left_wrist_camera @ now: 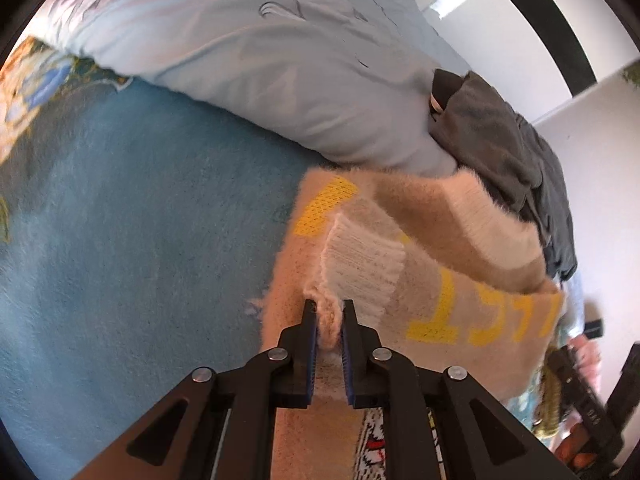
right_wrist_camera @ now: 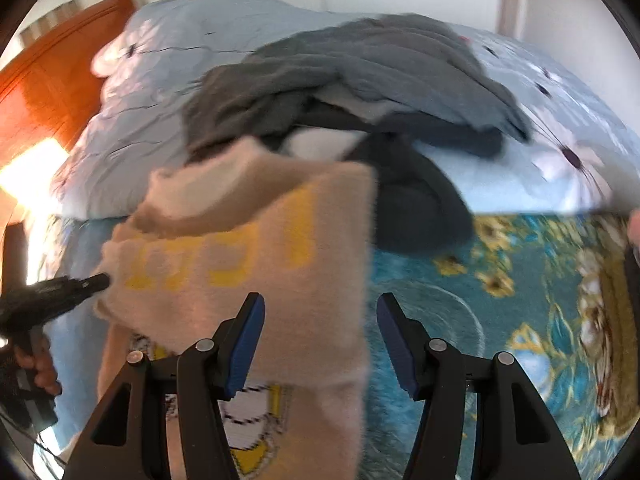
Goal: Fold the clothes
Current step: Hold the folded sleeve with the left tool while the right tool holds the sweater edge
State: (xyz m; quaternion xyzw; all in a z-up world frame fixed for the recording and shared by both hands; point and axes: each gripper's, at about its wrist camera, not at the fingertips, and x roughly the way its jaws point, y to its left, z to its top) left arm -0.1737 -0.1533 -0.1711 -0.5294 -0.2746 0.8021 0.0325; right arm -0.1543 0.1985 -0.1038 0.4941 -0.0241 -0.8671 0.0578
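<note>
A fuzzy beige sweater with yellow lettering and white ribbed cuffs lies on the blue bed cover. My left gripper is shut on a pinch of the sweater's edge beside a white cuff. In the right wrist view the sweater is partly lifted, held at its left edge by the left gripper. My right gripper is open and empty, just above the sweater's right edge.
A pale blue duvet is bunched behind the sweater. A pile of grey and dark clothes lies on it. The blue patterned bed cover spreads right. An orange headboard stands at the far left.
</note>
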